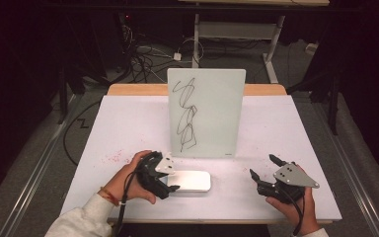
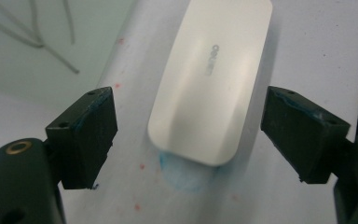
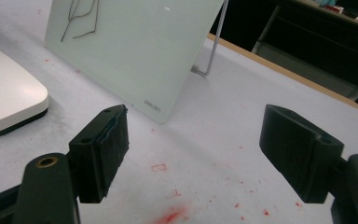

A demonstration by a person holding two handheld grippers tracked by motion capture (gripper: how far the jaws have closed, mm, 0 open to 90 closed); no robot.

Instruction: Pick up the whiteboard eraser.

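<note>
My left gripper [image 2: 189, 135] gapes wide, empty, straddling the white eraser [image 2: 212, 79] before the whiteboard [image 1: 206, 113]; I should centre, then squeeze evenly.

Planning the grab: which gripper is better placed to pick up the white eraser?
Left. The left gripper is open with its fingers either side of the white eraser; the right gripper is off to the side.

High view above, looking forward-down; gripper views low, close; shared: white eraser [image 1: 190, 181], glass board [image 1: 206, 112]
</note>
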